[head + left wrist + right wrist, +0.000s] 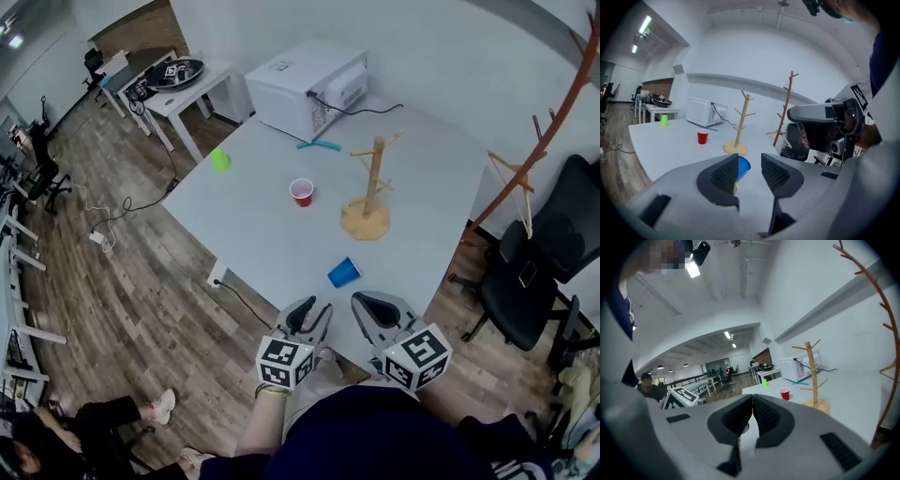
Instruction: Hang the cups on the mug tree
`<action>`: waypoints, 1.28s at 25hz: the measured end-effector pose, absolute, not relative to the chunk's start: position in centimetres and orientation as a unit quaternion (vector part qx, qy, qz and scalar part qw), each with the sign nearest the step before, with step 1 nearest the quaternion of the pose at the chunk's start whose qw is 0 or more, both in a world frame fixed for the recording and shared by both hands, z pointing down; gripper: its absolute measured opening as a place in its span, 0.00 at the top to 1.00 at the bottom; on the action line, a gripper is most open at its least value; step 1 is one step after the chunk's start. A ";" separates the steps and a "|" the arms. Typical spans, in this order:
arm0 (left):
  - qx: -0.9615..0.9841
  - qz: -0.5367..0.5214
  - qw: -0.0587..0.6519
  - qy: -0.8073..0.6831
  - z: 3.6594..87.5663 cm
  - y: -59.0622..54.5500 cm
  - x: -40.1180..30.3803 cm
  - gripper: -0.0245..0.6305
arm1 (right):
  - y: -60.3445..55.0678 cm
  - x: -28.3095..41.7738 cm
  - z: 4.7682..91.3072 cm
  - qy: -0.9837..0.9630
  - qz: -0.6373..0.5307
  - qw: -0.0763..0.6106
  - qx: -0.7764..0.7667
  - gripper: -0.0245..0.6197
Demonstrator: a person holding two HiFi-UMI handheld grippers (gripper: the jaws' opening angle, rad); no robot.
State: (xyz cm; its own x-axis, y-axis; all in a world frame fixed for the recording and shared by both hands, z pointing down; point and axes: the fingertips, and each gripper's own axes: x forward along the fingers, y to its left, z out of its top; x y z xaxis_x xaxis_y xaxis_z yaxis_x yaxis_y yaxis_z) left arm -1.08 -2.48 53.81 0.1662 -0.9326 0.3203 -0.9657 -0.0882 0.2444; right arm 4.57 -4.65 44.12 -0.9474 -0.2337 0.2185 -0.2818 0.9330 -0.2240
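Grey left tongs (750, 161) — agape, right tongs (752, 400) closed

Both handheld units are the same build. The left gripper (312, 307) and right gripper (372, 300) have rounded light-grey moulded plastic shells, with black diamond-textured pads (723, 175) on the inner jaw faces. There's a black slot-shaped recess (837, 446) in the shell top. Each carries a white cube with black square markers: left marker cube (285, 362), right marker cube (417, 356). The person wears a dark navy top (375, 436) and a thin yellow-green wristband (271, 391) at the left wrist.
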 end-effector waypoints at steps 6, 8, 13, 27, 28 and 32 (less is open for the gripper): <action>0.775 0.070 0.211 -0.592 56.7 -4.8 -1.5 0.64 | -6.8 4.8 44.1 -0.970 0.127 0.092 0.187 0.92; 0.790 0.079 0.211 -0.570 57.5 -5.3 -1.4 0.60 | -7.3 5.0 44.2 -0.965 0.129 0.091 0.207 0.92; 0.810 0.101 0.218 -0.535 59.3 -6.6 -2.0 0.54 | -8.3 4.6 44.4 -0.958 0.134 0.086 0.240 0.92; 0.835 0.193 0.228 -0.461 64.9 -10.1 -1.9 0.51 | -10.0 6.1 45.1 -0.928 0.143 0.079 0.333 0.92; 0.835 0.198 0.230 -0.459 65.3 -10.3 -1.9 0.51 | -10.1 6.3 45.1 -0.926 0.144 0.079 0.340 0.92; 0.835 0.212 0.241 -0.447 66.5 -11.1 -1.5 0.51 | -10.4 7.0 45.4 -0.918 0.147 0.080 0.360 0.92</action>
State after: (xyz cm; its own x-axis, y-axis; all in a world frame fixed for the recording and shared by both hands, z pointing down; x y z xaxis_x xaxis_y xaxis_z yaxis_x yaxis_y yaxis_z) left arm -1.51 -11.11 66.49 0.5104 -0.6445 0.5693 -0.8486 -0.4847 0.2121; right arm 7.02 -10.41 45.40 -0.7283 -0.6372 0.2521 -0.6841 0.6977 -0.2128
